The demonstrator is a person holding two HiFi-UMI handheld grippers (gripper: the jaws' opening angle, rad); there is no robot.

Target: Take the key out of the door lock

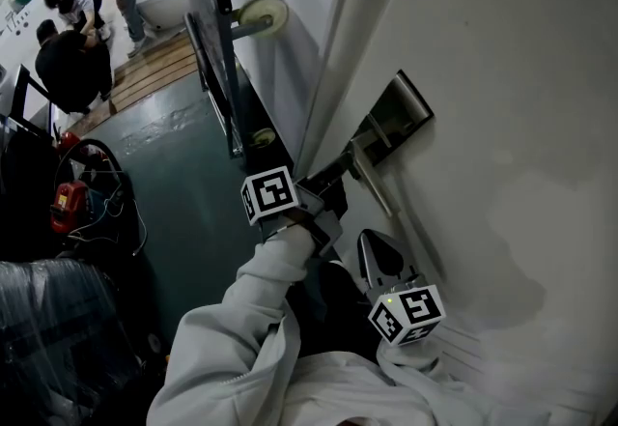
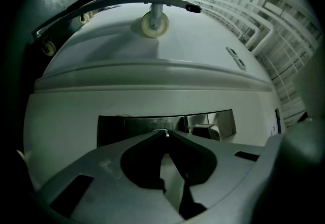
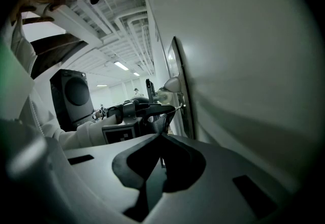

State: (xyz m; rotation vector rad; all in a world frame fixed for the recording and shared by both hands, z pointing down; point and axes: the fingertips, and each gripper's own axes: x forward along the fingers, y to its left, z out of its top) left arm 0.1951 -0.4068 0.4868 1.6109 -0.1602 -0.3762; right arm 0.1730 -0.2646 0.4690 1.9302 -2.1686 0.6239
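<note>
Grip check first: left gripper sits against the door, jaws pinched almost together on a thin bright sliver at their tips. I read that sliver as the key. It sits in the lock plate, which is mounted just beside the door's edge, so the key isn't out yet. Only the outer end shows; the blade is hidden in the plate.

Step in hand, my read: the pull-out. To do it well:
- Pull straight back along the key's own axis, square to the door face. Any sideways or downward load likely binds the blade.
- If it resists, the key is probably off its neutral angle. Roll the wrist slightly until it frees, don't yank.
- Hold on the key is tip-only and narrow, so slip is the main risk. Firm squeeze, slow move.
- Lever handle sits just right of the jaws on the same plate. Steer the left gripper clear of it on the way back.

Right gripper is nearer the person, apart from the plate, jaws together with nothing between them. Not needed for the pull; I'd park it there, or use it to brace the door face if the door swings.
</note>
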